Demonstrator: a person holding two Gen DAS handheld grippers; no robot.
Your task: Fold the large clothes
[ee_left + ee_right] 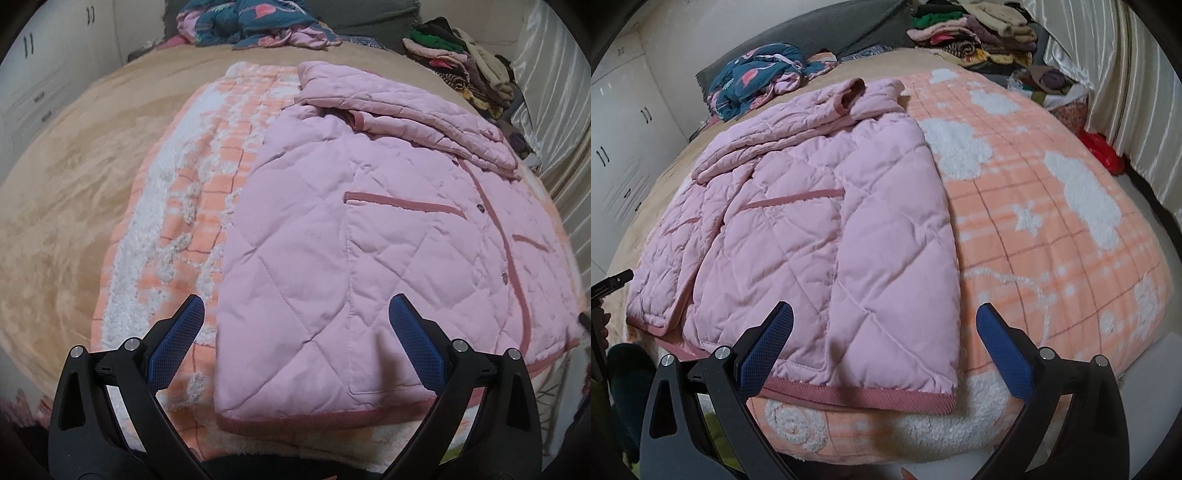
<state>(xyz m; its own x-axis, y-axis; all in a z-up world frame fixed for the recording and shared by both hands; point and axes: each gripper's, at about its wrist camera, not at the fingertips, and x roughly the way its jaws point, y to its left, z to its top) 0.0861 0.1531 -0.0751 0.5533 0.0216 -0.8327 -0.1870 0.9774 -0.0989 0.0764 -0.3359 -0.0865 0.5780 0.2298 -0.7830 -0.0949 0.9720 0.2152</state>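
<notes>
A pink quilted jacket (332, 229) (798, 229) lies flat on an orange-and-white plaid blanket (192, 206) (1052, 236), both sides folded inward and a sleeve (406, 114) (798, 125) laid across its upper part. Its darker pink hem (314, 424) (857, 397) faces me. My left gripper (297, 312) hovers open above the jacket's near left corner with nothing between its blue pads. My right gripper (884, 317) hovers open over the near right corner, also holding nothing. The left gripper's tip (617, 278) shows at the left edge of the right wrist view.
A tan bedspread (74, 177) lies under the blanket. A crumpled teal floral garment (251, 26) (757, 74) sits at the far end. Stacked folded clothes (461, 59) (979, 33) lie at the far right by a pale curtain (1115, 92). White cabinets (44, 66) stand to the left.
</notes>
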